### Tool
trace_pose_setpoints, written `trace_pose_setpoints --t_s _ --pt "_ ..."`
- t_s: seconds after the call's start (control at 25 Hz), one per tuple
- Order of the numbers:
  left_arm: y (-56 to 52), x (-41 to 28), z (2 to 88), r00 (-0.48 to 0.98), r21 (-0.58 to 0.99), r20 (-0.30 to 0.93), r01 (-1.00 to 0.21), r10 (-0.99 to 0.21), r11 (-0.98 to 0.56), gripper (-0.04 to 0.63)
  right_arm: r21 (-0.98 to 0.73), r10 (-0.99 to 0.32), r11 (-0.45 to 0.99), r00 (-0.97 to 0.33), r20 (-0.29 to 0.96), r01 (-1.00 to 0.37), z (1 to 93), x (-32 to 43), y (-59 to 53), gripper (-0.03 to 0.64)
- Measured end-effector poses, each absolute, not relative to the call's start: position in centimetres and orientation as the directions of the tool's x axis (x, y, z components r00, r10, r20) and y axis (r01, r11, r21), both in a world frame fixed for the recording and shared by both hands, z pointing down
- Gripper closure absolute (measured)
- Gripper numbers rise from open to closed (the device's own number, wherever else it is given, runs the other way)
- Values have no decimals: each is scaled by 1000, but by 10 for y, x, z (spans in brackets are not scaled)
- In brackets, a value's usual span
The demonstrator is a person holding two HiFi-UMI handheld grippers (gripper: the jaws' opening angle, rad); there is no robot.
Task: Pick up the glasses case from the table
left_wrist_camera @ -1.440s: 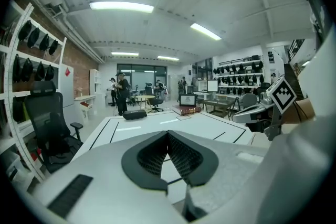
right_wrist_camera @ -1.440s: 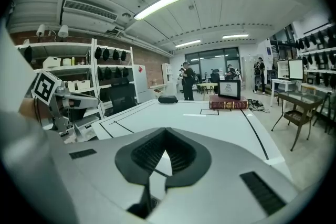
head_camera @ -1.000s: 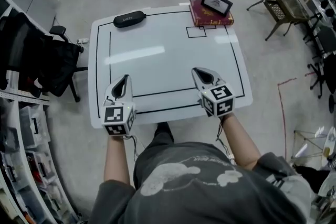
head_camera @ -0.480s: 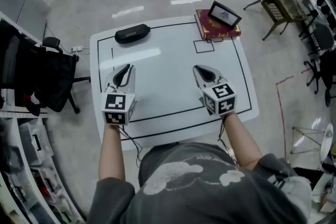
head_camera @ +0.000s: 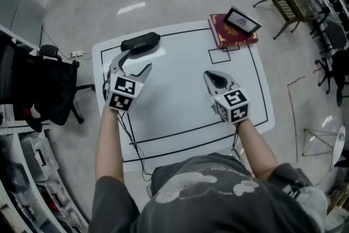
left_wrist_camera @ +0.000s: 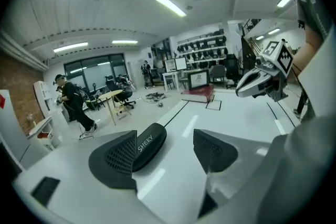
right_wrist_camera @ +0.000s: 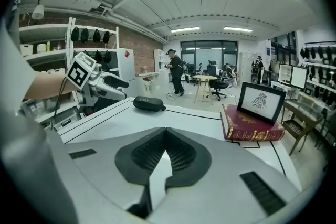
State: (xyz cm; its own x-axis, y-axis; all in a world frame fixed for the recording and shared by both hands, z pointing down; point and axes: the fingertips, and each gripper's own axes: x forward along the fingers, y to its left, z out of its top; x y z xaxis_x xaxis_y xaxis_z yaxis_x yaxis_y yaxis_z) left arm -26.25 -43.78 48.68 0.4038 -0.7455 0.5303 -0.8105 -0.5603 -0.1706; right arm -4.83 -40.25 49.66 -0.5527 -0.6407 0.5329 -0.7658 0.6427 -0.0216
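Ur left gripper (head_camera: pixel 135 61): jaws spread, just been opening, nothing btwn them yet. The black glasses case (head_camera: pixel 140 42) lies just ahead, by the table's far-left edge. Right gripper (head_camera: pixel 210 75) is clenched, empty. Risk: case sits off toward one jaw, so closing now could shove it over the edge. White table (head_camera: pixel 180 101) looks slick. Red book (head_camera: pixel 226 35) + framed picture (head_camera: pixel 244 21) sit far right, w/ workshop floor around.

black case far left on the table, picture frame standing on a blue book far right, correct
No: the book is dark red, not blue; the right gripper view shows it. The frame does stand on it, the case lies far left.
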Motion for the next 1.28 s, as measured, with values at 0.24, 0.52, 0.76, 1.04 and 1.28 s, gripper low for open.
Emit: trace_pose_setpoints --t_s 0.24,0.52,0.76,1.04,1.28 --pt "-474 -268 528 362 -295 688 -651 -628 -699 207 23 -621 664 -533 575 -748 514 -55 -410 617" --pt "-507 -272 557 313 -335 781 -521 -541 -785 196 13 -618 656 -527 583 -754 523 -64 -420 617" --pt "-521 -275 582 293 -293 836 -478 -465 -828 196 4 -609 653 -521 598 -757 535 -63 -424 617" --pt "-530 -279 601 253 -288 868 -447 -428 -847 198 -4 -602 651 -519 607 -759 541 -67 -430 617" --pt "-534 -276 604 253 -300 865 -432 -434 -850 244 -8 -606 648 -522 600 -762 541 -73 -432 617"
